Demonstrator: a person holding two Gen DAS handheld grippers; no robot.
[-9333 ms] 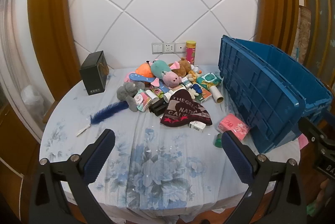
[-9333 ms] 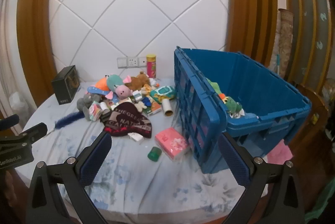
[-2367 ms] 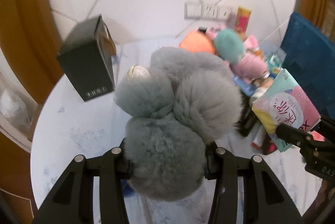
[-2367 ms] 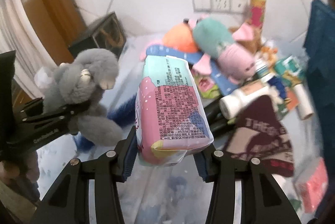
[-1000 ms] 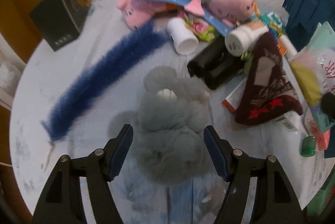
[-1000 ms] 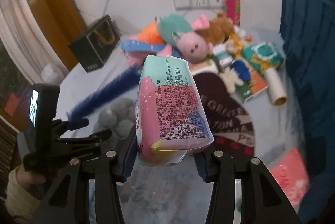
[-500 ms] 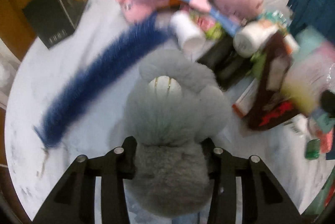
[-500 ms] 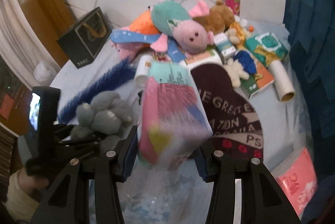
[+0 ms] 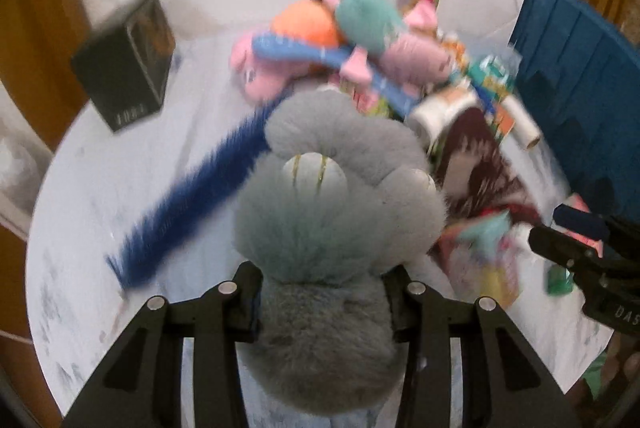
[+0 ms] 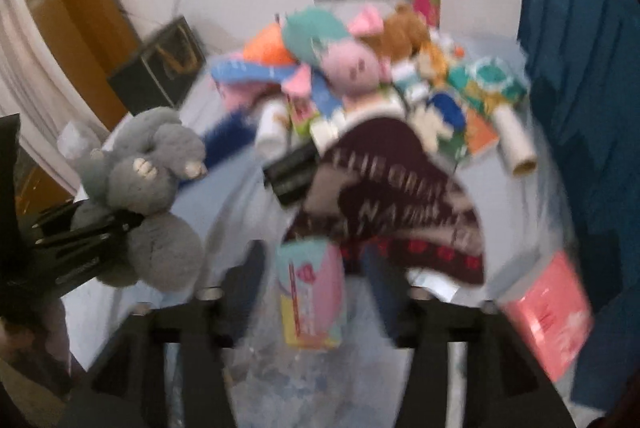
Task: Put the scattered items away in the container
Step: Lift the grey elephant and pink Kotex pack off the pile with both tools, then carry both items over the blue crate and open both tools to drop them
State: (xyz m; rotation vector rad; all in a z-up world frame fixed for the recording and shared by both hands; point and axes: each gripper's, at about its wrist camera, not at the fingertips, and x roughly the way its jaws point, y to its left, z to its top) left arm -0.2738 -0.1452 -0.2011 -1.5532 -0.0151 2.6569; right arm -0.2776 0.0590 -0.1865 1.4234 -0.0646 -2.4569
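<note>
We see the grey plush toy pinched between the left gripper fingers, lifted over the near left part of the table. The pink-and-teal packet sits between the right gripper fingers, which look spread with gaps either side; blur, so we cannot tell for sure. Blue feather duster lies left. Dark knit hat and toy pile further back. Blue crate at far right, black box far left.
</note>
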